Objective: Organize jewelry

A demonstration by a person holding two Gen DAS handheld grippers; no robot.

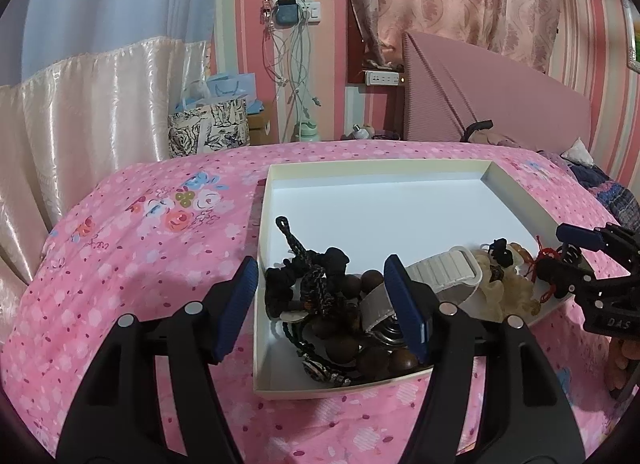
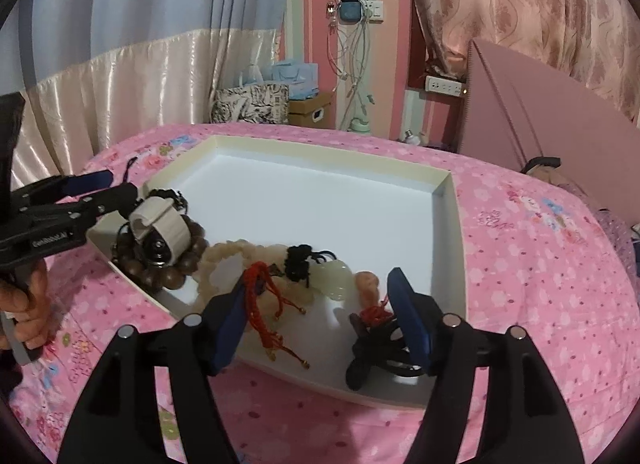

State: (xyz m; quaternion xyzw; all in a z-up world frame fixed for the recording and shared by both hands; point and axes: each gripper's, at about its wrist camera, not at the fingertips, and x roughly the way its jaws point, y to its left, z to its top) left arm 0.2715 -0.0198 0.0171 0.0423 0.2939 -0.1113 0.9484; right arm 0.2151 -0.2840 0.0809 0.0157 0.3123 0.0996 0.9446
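Both hand-held grippers, left [image 1: 320, 304] and right [image 2: 316, 318], hang released over the shallow white cardboard tray [image 1: 260, 232]; the red braided cord bracelet [image 2: 262, 304], probably limp, wants pinching mid-strand.

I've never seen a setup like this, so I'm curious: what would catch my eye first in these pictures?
Probably the shallow white box lying on the pink flowered bedspread, with jewelry heaped along its near side: dark wooden beads, a white watch band, pale beads and a red cord. Next, the two open blue-tipped claws: the left claw over the dark pile, the right claw over the red cord.
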